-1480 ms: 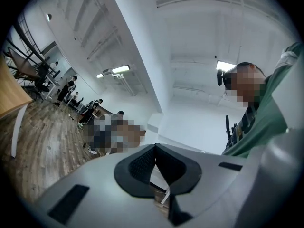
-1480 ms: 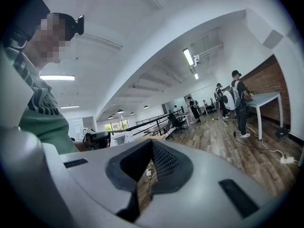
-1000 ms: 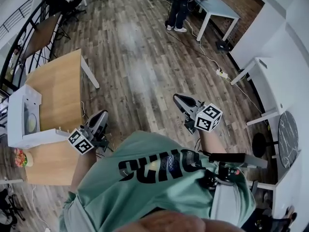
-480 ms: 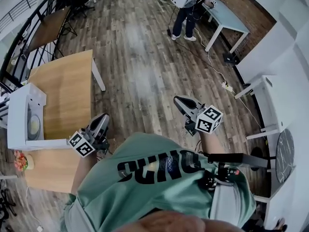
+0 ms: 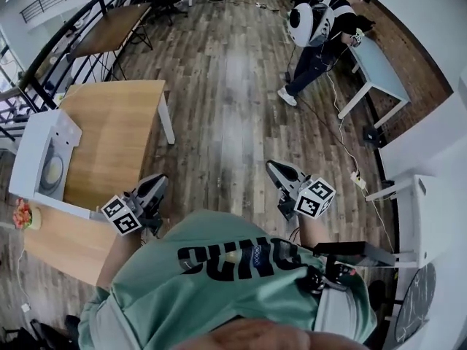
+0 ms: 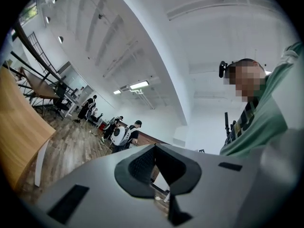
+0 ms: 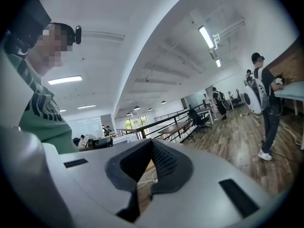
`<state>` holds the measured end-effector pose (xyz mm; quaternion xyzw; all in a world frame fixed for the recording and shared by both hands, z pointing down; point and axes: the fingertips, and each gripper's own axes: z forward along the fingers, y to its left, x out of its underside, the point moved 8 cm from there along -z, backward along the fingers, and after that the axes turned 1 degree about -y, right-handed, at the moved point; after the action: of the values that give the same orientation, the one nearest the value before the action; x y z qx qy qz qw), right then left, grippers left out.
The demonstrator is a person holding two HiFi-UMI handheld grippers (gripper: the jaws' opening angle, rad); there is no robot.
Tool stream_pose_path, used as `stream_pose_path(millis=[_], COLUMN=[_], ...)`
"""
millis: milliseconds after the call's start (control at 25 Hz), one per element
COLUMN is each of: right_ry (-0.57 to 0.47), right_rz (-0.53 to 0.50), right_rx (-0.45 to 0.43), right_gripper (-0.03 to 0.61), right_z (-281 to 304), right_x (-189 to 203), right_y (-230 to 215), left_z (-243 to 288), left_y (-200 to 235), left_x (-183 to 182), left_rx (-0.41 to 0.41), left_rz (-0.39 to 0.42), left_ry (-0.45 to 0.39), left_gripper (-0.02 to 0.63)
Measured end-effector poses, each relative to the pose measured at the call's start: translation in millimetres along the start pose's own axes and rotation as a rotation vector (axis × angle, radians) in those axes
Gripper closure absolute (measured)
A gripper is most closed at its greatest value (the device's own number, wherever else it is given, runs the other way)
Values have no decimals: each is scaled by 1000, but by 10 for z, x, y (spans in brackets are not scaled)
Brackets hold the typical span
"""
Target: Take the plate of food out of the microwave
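Your left gripper [image 5: 149,192] hangs just off the near side of the wooden table [image 5: 117,130]. The microwave's [image 5: 33,148] open door [image 5: 62,206] juts across the tabletop right beside it, so the way in runs over bare wood past the door's end. A flower pot [image 5: 22,214] sits just outside the door, at the table's edge. To your right the floor [image 5: 226,115] lies open; a person [image 5: 317,24] stands well apart.
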<state>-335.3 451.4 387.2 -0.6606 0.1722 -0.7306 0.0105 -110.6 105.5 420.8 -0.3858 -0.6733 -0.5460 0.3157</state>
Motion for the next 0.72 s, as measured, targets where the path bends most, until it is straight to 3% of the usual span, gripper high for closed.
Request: stream_pose_path(millis=[320, 720], right_ry=[9, 45], right_rz=[-37, -3], right_rx=[-165, -319], right_gripper=[572, 571], right_z=[-2, 282], right_x=[-445, -569], right_y=[-1299, -2127], left_z=[1012, 1539], left_y=[-146, -198], left_x=[97, 214], left_rx=[-144, -301], left_rz=[36, 48], left_ry=[-96, -147], left_gripper=[607, 607])
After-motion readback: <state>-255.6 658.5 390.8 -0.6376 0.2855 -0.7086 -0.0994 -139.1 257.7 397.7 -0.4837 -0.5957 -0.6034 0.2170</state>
